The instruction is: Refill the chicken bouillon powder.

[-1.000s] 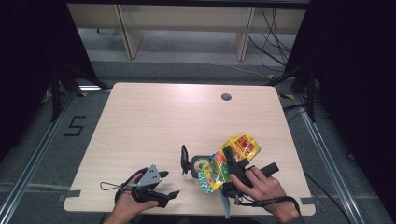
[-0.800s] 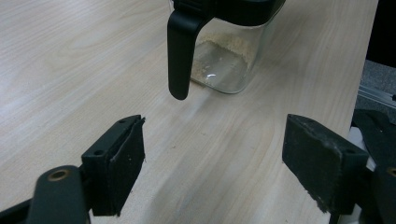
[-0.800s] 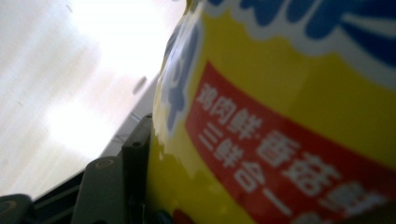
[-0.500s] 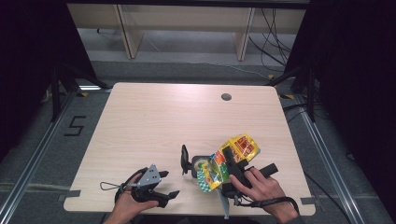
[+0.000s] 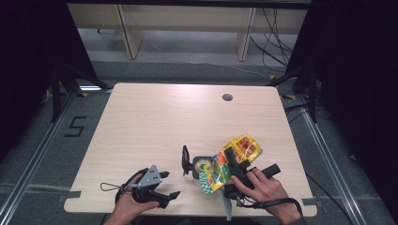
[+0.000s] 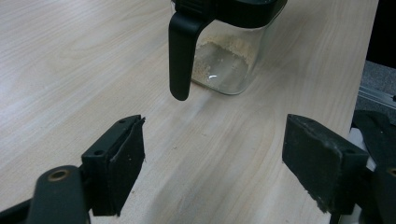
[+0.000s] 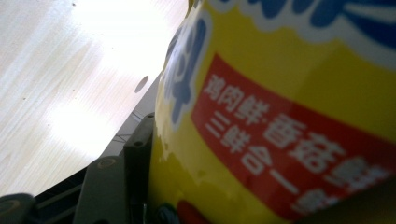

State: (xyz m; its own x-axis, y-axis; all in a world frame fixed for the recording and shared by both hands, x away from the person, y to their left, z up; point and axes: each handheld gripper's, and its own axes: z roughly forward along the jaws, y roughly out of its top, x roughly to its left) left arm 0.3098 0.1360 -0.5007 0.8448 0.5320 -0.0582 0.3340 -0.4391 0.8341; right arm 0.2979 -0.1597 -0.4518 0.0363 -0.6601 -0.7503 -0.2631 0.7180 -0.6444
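Note:
A clear glass jar (image 6: 229, 60) with a black top and a black handle (image 6: 180, 56) stands on the table, a little pale powder in its bottom. In the high view the jar (image 5: 201, 165) sits near the front edge. A yellow printed bag (image 5: 237, 152) lies tilted over the jar, and my right gripper (image 5: 231, 161) is shut on it. The bag (image 7: 289, 116) presses against the jaw at the left of the right gripper view. My left gripper (image 6: 215, 163) stands open and holds nothing, pointing at the jar from the left (image 5: 170, 183).
The wooden table (image 5: 155, 122) has a small round hole (image 5: 227, 97) near its far edge. Its front edge runs just under both hands. Dark floor, cables and shelf legs lie beyond the table.

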